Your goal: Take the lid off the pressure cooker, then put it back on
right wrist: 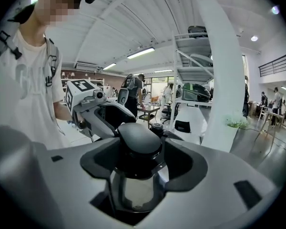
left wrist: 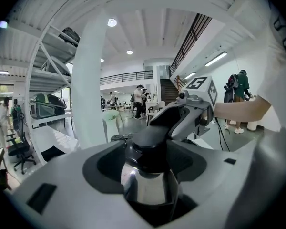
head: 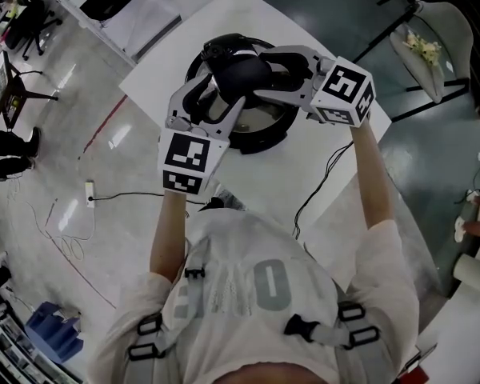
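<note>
The steel pressure cooker [head: 266, 128] stands on a white table [head: 304, 174], its lid on, with a black lid handle [head: 238, 74] on top. My left gripper [head: 224, 93] reaches in from the near left and my right gripper [head: 264, 74] from the right, facing each other across the handle. In the left gripper view the lid handle [left wrist: 148, 140] fills the gap of my left gripper [left wrist: 148, 166], pads against it, with the right gripper [left wrist: 186, 111] opposite. The right gripper view shows the lid handle [right wrist: 138, 140] gripped by my right gripper [right wrist: 138, 171], the left gripper [right wrist: 97, 111] beyond.
A small black valve [head: 216, 50] sits on the lid's far side. A black cable [head: 320, 182] runs over the table's near right edge. A power strip [head: 90, 192] lies on the floor at left. A chair [head: 432, 42] stands at the upper right. A white column [left wrist: 90, 80] rises beyond the table.
</note>
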Demonstrator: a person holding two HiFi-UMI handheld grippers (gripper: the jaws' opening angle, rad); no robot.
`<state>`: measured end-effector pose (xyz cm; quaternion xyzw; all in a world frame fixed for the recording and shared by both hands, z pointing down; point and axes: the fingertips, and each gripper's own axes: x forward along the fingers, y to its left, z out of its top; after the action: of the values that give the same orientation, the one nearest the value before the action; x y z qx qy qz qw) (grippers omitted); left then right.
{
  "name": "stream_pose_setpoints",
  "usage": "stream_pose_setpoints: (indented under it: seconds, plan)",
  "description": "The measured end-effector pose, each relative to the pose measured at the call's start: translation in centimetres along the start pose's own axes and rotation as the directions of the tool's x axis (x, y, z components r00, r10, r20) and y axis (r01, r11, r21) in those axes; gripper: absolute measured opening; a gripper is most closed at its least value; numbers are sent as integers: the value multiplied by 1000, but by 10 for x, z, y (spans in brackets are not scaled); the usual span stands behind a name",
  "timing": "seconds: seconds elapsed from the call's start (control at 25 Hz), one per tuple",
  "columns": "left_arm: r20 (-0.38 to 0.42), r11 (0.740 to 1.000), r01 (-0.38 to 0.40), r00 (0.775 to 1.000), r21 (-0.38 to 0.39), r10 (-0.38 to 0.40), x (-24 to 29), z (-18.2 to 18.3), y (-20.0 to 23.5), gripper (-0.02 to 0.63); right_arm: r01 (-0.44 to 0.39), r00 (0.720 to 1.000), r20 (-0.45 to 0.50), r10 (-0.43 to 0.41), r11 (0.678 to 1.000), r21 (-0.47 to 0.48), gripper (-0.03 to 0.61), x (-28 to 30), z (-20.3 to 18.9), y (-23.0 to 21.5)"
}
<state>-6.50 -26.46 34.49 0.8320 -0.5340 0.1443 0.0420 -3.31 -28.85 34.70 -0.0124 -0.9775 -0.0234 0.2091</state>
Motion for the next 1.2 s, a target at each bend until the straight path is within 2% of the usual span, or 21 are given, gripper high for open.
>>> stream_pose_setpoints:
  seconds: [0.24, 0.84, 1.04, 1.2]
  plan:
    - [-2, 999, 27, 1000, -23, -27, 2, -1, -3, 252, -36, 999, -2, 36, 999, -2, 279, 1, 0, 2]
    - [-19, 997, 82, 996, -6, -82, 3, -1, -5, 230, -79, 997, -8, 79, 997, 17, 281, 3, -1, 1]
    - [-23, 991, 136, 990, 13, -136, 1, -3, -5, 227, -73, 997, -18, 73, 997, 12, 273, 2, -1, 3]
    - [-38, 976, 213, 977, 44, -212, 1, -3, -1, 225, -42, 999, -12, 42, 999, 20, 269, 4, 1, 3]
